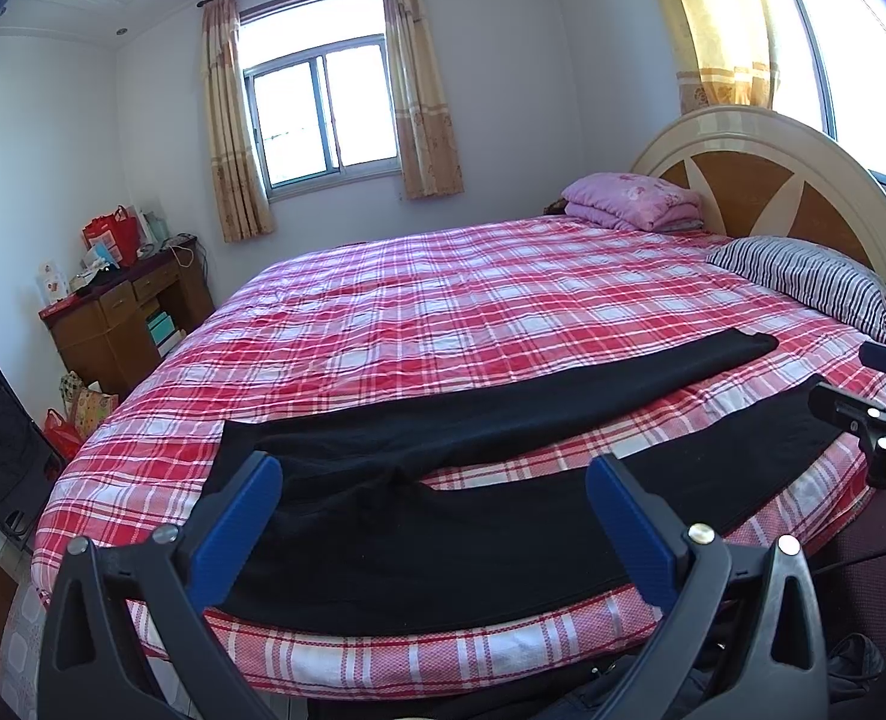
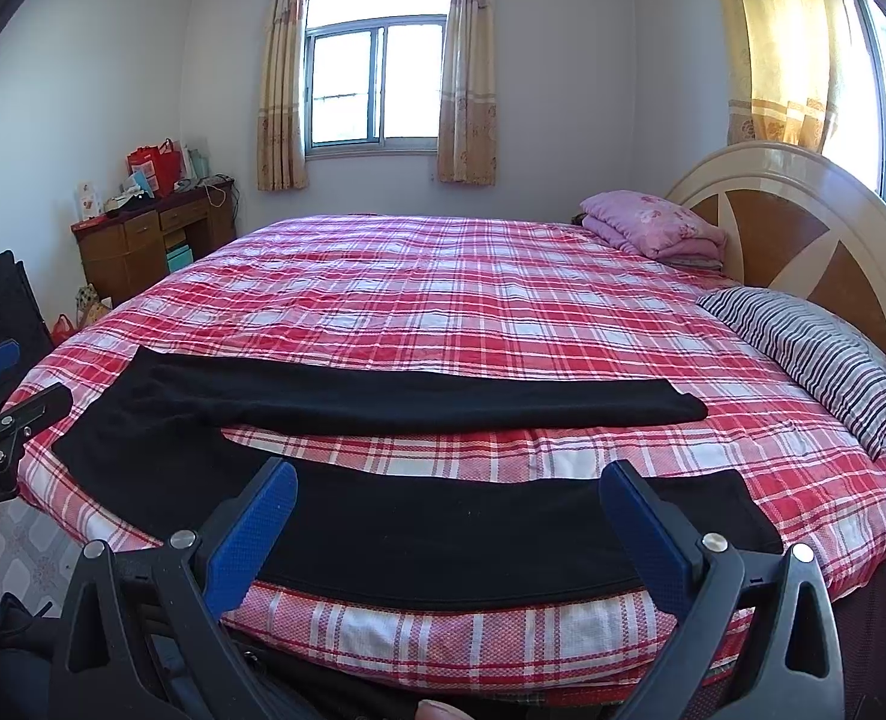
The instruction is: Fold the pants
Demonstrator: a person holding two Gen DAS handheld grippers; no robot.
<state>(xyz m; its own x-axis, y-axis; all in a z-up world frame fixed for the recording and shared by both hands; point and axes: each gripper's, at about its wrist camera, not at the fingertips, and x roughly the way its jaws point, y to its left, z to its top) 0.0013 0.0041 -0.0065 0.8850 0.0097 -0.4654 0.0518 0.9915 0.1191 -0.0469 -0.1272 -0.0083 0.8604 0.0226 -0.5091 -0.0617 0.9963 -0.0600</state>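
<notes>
- On the bed (image 1: pixel 443 300), near its front edge, the black pants (image 1: pixel 443 540) lie flat with both legs spread apart.
- The pants look soft, light and floppy, so I think they will sag when lifted. The waist and the leg ends look like the best places to grab.
- The left claw (image 1: pixel 437 516) is wide open and holds nothing. It hovers just over the waist end.
- The right claw (image 2: pixel 448 522) is wide open and empty too, just over the near leg.

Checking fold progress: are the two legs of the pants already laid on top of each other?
No, the pants lie spread with plaid bedsheet showing between both legs.
</notes>
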